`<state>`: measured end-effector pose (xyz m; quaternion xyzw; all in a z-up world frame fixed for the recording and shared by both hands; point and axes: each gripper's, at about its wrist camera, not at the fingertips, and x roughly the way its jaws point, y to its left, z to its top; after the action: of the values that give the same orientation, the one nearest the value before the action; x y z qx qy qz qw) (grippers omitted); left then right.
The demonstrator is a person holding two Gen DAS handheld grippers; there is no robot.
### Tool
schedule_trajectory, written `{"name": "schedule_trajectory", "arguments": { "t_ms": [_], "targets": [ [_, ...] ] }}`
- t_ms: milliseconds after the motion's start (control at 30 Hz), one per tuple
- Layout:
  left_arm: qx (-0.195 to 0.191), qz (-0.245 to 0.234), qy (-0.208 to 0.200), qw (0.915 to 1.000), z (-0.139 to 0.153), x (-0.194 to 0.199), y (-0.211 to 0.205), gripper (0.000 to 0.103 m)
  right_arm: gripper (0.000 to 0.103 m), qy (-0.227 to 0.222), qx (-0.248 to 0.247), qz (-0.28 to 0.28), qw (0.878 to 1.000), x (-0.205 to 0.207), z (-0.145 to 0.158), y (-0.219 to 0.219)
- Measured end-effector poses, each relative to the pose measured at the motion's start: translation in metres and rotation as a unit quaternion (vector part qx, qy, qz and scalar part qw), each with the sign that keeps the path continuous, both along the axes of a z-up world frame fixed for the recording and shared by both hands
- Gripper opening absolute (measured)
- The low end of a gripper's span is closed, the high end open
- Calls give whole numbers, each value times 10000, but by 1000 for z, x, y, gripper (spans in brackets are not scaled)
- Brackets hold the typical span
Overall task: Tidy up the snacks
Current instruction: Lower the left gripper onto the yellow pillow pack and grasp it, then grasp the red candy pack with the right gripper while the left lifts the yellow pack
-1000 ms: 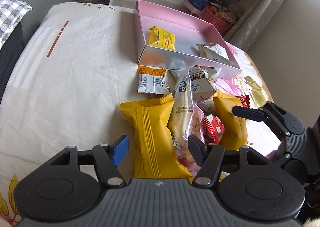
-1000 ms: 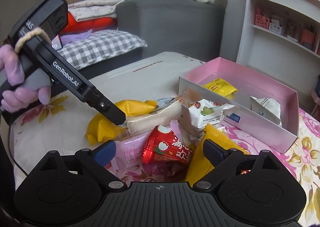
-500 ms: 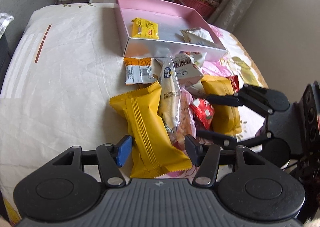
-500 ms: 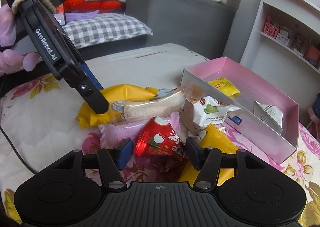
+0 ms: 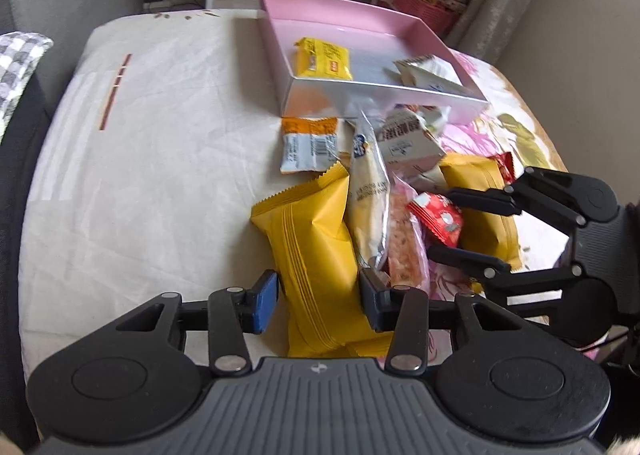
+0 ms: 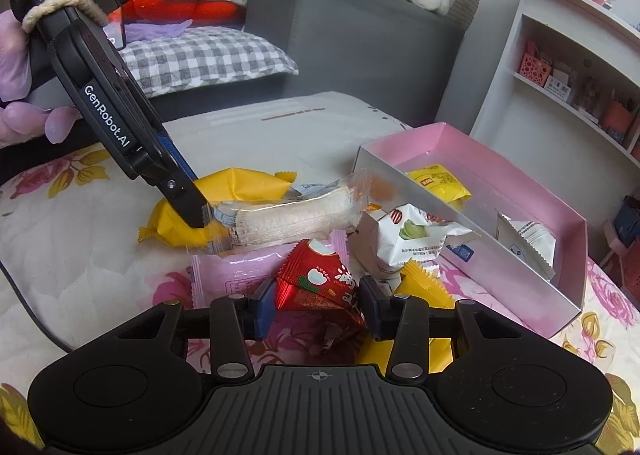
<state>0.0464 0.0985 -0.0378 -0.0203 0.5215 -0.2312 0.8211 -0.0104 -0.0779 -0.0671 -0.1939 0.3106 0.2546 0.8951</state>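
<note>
Left hand-held gripper [image 5: 318, 297]: jaws just closing, apparently clamped on yellow packet [image 5: 316, 251], long axis running up-frame. Right hand-held gripper [image 6: 318, 303]: closing on red packet [image 6: 320, 283]. Pink box [image 6: 576, 239] upper right.

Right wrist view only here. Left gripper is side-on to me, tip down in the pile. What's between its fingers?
Observer: The big yellow packet. The left gripper has just been closing its jaws, and both pads look to touch the packet's edges.
Operator: Anything hidden behind the pile, box side?
Observer: A small orange-and-white packet lies flat on the cloth, just in front of the pink box.
Operator: Is the long clear packet in that grip too?
Observer: Seemingly not. The long clear packet lies along the yellow one's right side, and its near end stops just above the right-hand pad.
</note>
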Motion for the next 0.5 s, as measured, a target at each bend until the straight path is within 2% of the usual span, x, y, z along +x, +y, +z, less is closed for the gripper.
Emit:
{"name": "schedule_trajectory", "arguments": {
  "t_ms": [167,267,367,433,500],
  "targets": [
    [172,65,-18,9998,-9,1,-11,39,47,-36,-49,-74,10000,3,-5,2],
    [299,133,-97,9994,-10,0,-14,39,44,-97,-115,-128,9998,4,-5,5],
    [419,247,-215,9986,-5,0,-12,36,37,-218,-146,-143,9996,4,-3,7],
    [438,323,-263,9982,-2,0,-9,35,26,-242,-31,-158,9996,4,1,5],
    [398,416,-287,9979,1,1,-4,35,21,-271,84,-246,9993,5,7,2]
  ]
}}
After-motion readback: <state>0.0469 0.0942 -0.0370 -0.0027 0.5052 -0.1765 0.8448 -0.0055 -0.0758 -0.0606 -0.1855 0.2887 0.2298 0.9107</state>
